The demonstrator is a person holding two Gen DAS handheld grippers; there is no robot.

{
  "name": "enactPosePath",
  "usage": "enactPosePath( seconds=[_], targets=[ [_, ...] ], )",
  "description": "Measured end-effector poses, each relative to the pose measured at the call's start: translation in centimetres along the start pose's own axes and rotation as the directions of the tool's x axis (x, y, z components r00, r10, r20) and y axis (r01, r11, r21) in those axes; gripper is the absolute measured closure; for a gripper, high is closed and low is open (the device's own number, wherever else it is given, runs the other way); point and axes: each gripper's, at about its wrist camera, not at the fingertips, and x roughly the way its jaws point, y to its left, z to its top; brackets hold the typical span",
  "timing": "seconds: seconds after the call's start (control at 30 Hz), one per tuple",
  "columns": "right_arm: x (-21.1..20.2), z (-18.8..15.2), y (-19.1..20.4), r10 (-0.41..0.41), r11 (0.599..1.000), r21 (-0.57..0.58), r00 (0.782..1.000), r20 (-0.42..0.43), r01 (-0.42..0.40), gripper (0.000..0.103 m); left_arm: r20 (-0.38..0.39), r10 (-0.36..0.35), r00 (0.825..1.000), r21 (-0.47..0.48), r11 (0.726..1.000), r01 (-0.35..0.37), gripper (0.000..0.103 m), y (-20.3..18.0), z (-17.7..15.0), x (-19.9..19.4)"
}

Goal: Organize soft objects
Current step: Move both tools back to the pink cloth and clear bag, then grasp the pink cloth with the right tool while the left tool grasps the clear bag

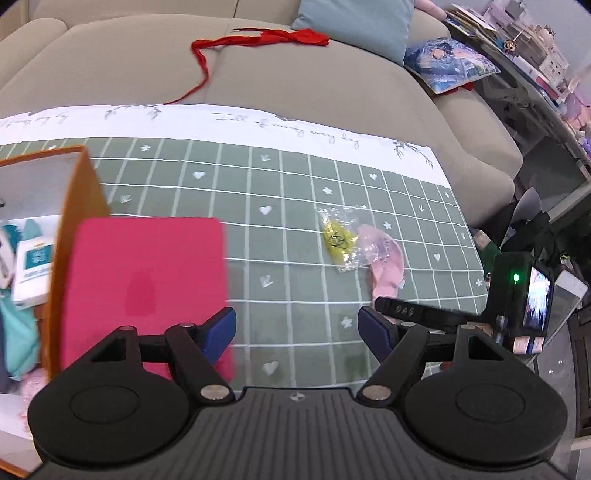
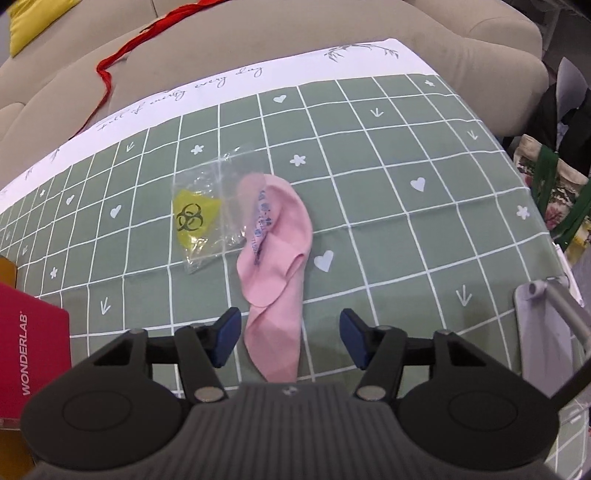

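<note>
A pink sock (image 2: 275, 258) lies on the green checked tablecloth (image 2: 406, 177), next to a clear plastic bag with a yellow biohazard mark (image 2: 201, 218). My right gripper (image 2: 290, 341) is open, its jaws on either side of the sock's near end, a little above it. My left gripper (image 1: 297, 330) is open and empty over the cloth. The sock (image 1: 384, 264) and the bag (image 1: 341, 240) also show ahead to the right in the left wrist view. An orange-rimmed box (image 1: 74, 206) at the left holds soft items, with a magenta lid (image 1: 147, 277) beside it.
A red ribbon (image 1: 258, 38) lies on the beige sofa (image 1: 314, 92) behind the table, with a blue cushion (image 1: 354, 26) and a printed pillow (image 1: 448, 64). The magenta WONDERLAB lid (image 2: 29, 354) is at my right gripper's left. A phone stand (image 2: 546, 332) is at the right edge.
</note>
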Motion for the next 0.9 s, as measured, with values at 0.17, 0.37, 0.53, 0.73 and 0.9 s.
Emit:
enactPosePath(
  seconds=[0.17,0.37,0.53,0.73,0.9],
  targets=[
    [0.5,-1.3,0.4,0.013,0.995,-0.096,1.0,0.018,-0.011,0.054,-0.032,-0.021,0.999,-0.023,1.0,0.02,0.015,-2.5,0.8,2.9],
    [0.4,-1.7,-0.6,0.006,0.99,-0.138,0.999,0.053,0.001,0.086,-0.062,0.013,0.998,-0.03,0.999,-0.015,0.015,-5.0,2.5,6.9],
    [0.0,-1.6,-2.6,0.03,0.994,-0.11,0.999,0.023,-0.027,0.099,-0.084,0.038,0.996,-0.085,0.995,-0.045,0.015,-5.8,3.8,10.1],
    [-0.1,-1.5,-3.3,0.033,0.992,-0.12,0.999,0.007,-0.032,0.099,-0.141,0.04,0.989,-0.084,0.995,-0.052,0.015,-7.6,5.5,15.1],
    [0.0,-1.3,-3.4,0.041,0.992,-0.116,0.999,-0.008,-0.042,0.099,-0.167,0.101,0.981,-0.048,0.993,-0.111,0.017,-8.6,6.2,18.5]
  ],
)
